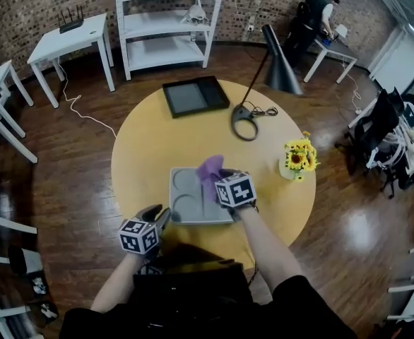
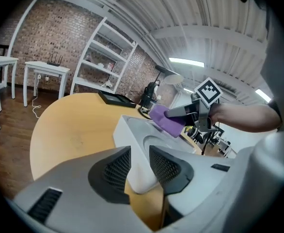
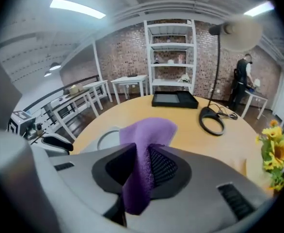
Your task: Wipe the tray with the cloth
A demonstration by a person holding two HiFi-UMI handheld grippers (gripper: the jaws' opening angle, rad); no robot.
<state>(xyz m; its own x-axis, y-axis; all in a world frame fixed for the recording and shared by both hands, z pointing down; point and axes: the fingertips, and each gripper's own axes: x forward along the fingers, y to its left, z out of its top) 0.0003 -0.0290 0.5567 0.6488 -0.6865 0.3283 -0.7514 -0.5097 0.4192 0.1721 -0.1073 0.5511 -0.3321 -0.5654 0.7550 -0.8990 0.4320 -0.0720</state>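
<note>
The right claw [image 3: 142, 150] pinches a soft purple cloth [image 3: 150, 130] over the flat grey tray [image 1: 184, 183] with a round dip, and the left claw [image 2: 140, 153] pinches the tray's corner.

No legible txt, labels, nos. or signs in any view.

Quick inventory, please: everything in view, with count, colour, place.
table: 1, yellow, room centre.
tray: 1, grey, table's near side.
cloth: 1, purple, over tray.
shallow box: 1, black, table's far side.
lamp: 1, black, table's far right.
sunflowers: 1 bunch, yellow, table's right edge.
shelf unit: 1, white, against brick wall.
side tables: several, white, left of shelf unit.
person: 1, dark clothes, far right corner.
left gripper: 1, grey, shut on tray's near corner.
right gripper: 1, grey, shut on cloth.
</note>
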